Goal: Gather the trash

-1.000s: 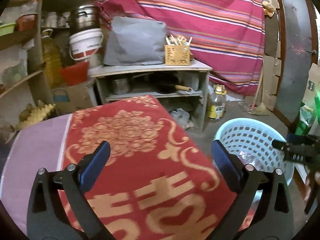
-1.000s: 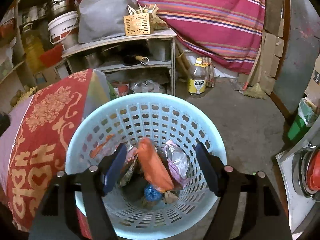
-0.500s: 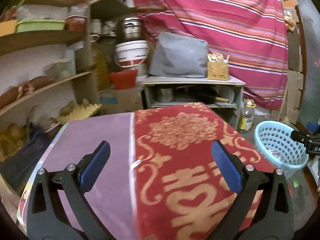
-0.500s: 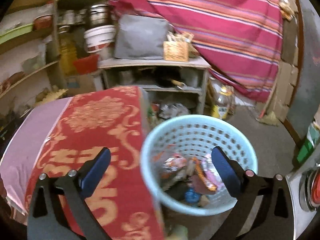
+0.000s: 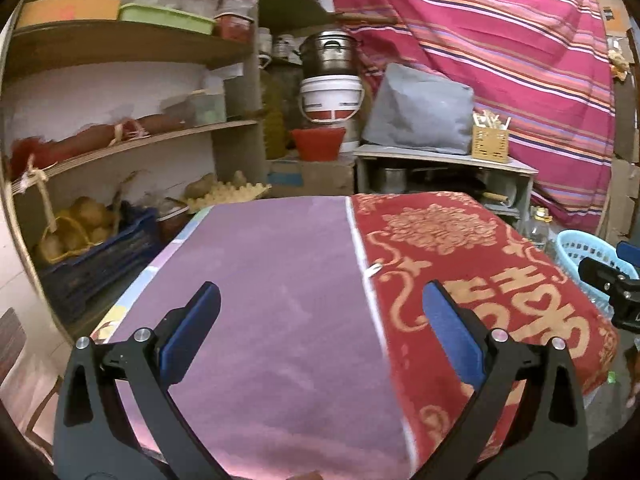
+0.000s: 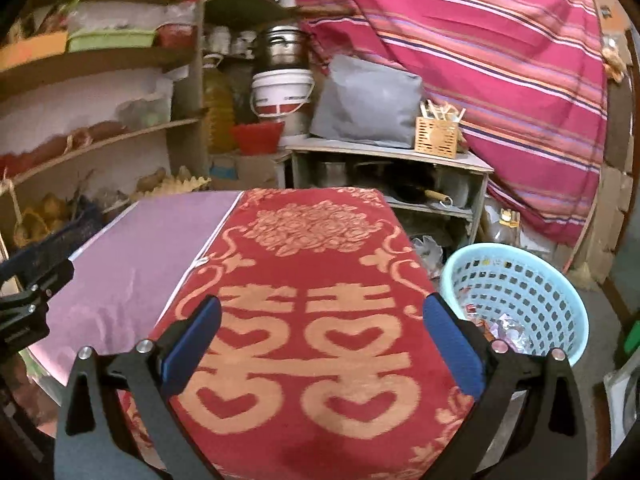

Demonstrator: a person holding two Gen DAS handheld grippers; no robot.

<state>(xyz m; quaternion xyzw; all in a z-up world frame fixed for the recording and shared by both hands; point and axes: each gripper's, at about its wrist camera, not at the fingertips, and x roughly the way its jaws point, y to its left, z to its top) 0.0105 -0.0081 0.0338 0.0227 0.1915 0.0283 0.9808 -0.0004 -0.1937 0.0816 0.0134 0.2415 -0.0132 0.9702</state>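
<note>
A light blue plastic basket (image 6: 516, 292) stands on the floor to the right of the table and holds several wrappers (image 6: 504, 326); its rim also shows in the left wrist view (image 5: 580, 244). My left gripper (image 5: 320, 332) is open and empty above the purple part of the tablecloth (image 5: 276, 280). My right gripper (image 6: 320, 340) is open and empty above the red and gold cloth (image 6: 320, 264), left of the basket. A small white scrap (image 5: 375, 268) lies at the seam between the two cloths. I see no other trash on the table.
Wooden shelves (image 5: 132, 136) with food and boxes stand to the left. A low shelf unit (image 6: 384, 176) with a grey bag, a chopstick holder and pots stands behind the table. A striped red curtain (image 6: 480, 60) hangs behind. An oil bottle (image 6: 506, 220) stands on the floor.
Both grippers have moved back and left, away from the basket. The right one was over the basket and is now over the red cloth; the left is now over the purple cloth.
</note>
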